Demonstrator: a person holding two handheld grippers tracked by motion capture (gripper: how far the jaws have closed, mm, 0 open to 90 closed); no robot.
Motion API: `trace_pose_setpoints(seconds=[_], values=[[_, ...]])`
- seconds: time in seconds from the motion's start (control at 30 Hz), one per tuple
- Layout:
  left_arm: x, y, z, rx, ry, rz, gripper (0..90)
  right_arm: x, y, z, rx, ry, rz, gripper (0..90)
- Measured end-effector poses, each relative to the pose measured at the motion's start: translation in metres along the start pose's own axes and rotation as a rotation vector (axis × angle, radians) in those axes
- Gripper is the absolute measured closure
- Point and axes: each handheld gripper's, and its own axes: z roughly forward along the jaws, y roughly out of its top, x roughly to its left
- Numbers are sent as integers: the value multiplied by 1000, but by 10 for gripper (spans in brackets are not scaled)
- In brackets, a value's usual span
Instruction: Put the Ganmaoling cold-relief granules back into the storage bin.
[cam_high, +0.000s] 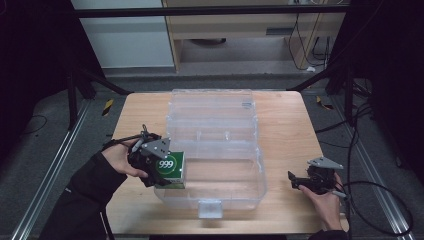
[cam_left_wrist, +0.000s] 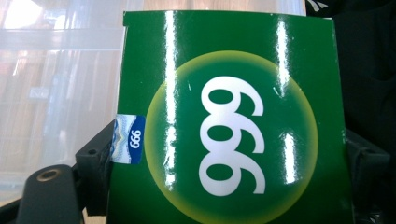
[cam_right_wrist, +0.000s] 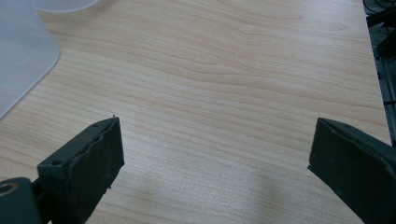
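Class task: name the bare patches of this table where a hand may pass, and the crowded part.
Bare wood lies between the clear case and the right tool, up the table edge. Crowded: the case's left side, where the left tool grips the green box.

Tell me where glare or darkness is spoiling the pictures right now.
Left gripper view: white glare streaks run down the glossy green cardboard box, and the top-left corner is blown out. High view: the surroundings are very dark, the wooden table evenly lit, the clear plastic case faint. Right gripper view: sharp, with soft shadows near the jaws.
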Motion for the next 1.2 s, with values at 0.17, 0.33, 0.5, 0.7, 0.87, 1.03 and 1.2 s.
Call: trace_pose_setpoints(seconds=[0.17,0.33,0.5,0.7,0.87,1.03,1.2], values=[[2,3,5,2,-5,4,147,0,0,0,1,0,-1,34],[4,2,10,7,-10,10,147,0,0,0,0,0,-1,34],[5,1,16,12,-17,9,147,0,0,1,1,0,-2,34],[6,-1,21,21,-26,13,148,0,0,1,3,2,-2,34],[7,-3,27,31,-27,15,148,0,0,1,3,2,-1,34],[7,-5,32,27,-29,8,148,0,0,1,4,3,-3,34],[6,-8,39,36,-38,4,147,0,-1,1,6,3,-1,34]])
